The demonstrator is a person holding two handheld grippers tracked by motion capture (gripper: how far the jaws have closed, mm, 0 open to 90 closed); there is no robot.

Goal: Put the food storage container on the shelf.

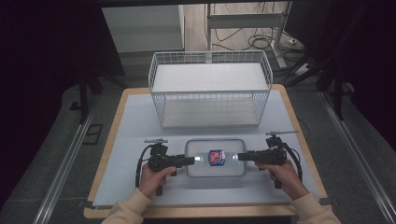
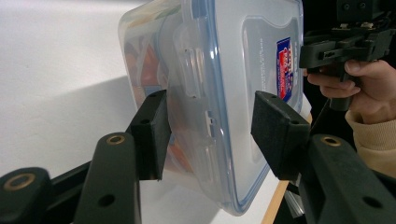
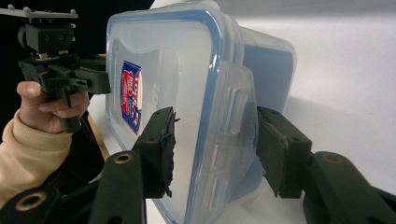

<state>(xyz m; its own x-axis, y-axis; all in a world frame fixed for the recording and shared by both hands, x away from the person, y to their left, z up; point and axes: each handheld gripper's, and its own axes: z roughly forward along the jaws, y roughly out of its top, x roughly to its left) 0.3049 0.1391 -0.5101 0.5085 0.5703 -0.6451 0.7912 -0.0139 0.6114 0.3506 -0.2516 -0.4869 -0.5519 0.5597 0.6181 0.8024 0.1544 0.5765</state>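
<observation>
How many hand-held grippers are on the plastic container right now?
2. The left hand-held gripper is at the container's left end, jaws either side of the latch flap there. The right hand-held gripper is at its right end, clamped over that flap.

light: bright overhead on the white-covered wooden table | surroundings: dark | shadows: soft beside the clear blue-rimmed plastic box | focus: near black claws slightly soft

The clear plastic container I hold bears a red-and-blue label on its lid; its lettering, and some embossed lettering beside it, are too blurred to read.
</observation>
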